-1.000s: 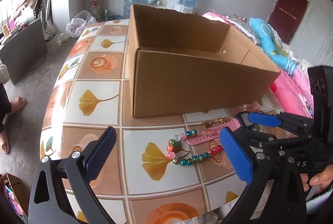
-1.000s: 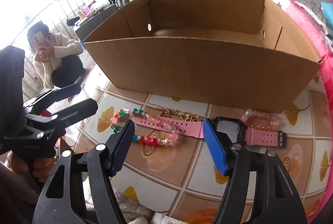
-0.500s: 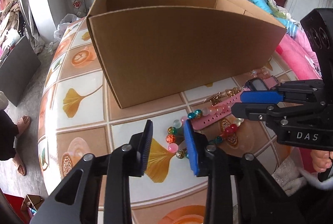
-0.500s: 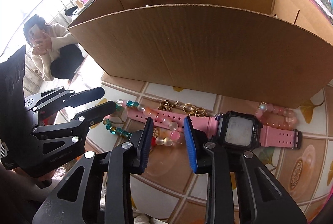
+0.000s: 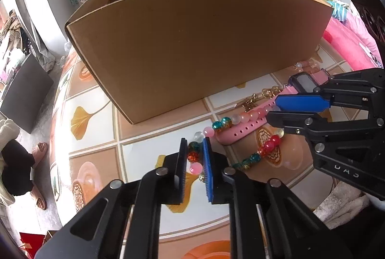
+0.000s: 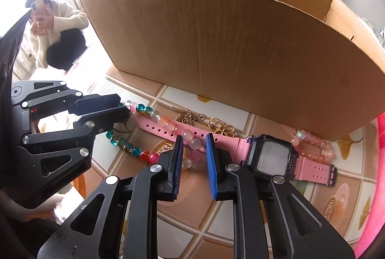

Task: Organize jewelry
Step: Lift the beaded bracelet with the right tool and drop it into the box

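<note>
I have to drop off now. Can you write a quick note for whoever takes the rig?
Left gripper: shut on the bead bracelet at its left end.
Right gripper: jaws narrowed around the bracelet's right beads and the pink watch strap, not yet clamped.
Gold chain and pink bracelet lie against the box wall.
Done: nothing seen boxed; all four pieces are on the table.
Left: lift each into the box.
</note>
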`<state>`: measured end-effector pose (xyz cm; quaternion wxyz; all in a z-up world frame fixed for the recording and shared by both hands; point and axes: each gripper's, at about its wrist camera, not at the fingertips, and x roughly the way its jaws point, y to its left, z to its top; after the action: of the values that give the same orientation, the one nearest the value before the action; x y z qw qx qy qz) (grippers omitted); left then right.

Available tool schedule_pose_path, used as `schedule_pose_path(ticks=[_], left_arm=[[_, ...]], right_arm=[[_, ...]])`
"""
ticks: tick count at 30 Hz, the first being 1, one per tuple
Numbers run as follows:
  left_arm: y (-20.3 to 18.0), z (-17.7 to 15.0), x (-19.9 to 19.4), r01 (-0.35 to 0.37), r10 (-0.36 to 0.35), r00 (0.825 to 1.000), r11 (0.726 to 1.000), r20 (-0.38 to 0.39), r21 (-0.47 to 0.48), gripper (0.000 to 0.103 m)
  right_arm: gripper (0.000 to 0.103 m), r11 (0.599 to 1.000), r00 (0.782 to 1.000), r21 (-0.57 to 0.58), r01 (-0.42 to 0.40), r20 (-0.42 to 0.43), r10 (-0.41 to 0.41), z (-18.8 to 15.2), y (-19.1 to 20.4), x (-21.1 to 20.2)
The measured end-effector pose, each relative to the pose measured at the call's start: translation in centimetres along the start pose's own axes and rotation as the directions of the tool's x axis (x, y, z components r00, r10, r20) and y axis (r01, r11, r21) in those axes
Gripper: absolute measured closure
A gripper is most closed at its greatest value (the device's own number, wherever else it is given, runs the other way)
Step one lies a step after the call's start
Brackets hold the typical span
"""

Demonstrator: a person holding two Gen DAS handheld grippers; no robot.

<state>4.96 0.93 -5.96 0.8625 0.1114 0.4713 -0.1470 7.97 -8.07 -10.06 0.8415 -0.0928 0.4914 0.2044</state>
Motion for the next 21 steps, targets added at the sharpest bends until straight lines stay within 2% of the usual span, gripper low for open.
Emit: schedule_pose_path(ticks=[1,7,14,17,21], left_arm=[[-0.3,0.0,0.0,-0.010,0.010,1.000,1.000,0.006,0.007,0.094],[-0.4,-0.1,-1.4,0.005,-0.004,0.999,1.000,0.046,-0.004,0.094],[0.3,0.7,-5.5,0.089,-0.083,0.990,0.995,0.115,-0.050,0.094],[1.1,2.3,-8.3,0.123,-0.111,0.978,0.990,0.179,-0.063,0.094],[2.0,6.2,-11.7,0.136,-0.119,0.951,0.990,0.284,-0.041,0.094]], right_arm=[[0.096,1.000,1.000,0.014,-0.014,0.002,0.014,0.0,-0.1,0.0],[0.096,0.994,0.997,0.079,-0.081,0.025,0.079,-0.1,-0.8,-0.6],[0.096,0.991,0.990,0.074,-0.110,0.095,0.103,0.2,-0.5,-4.3],[0.096,0.991,0.982,0.059,-0.121,0.153,0.111,0.8,-0.9,-7.1],[0.096,0.991,0.960,0.023,-0.130,0.253,0.120,4.4,-1.2,-10.7]])
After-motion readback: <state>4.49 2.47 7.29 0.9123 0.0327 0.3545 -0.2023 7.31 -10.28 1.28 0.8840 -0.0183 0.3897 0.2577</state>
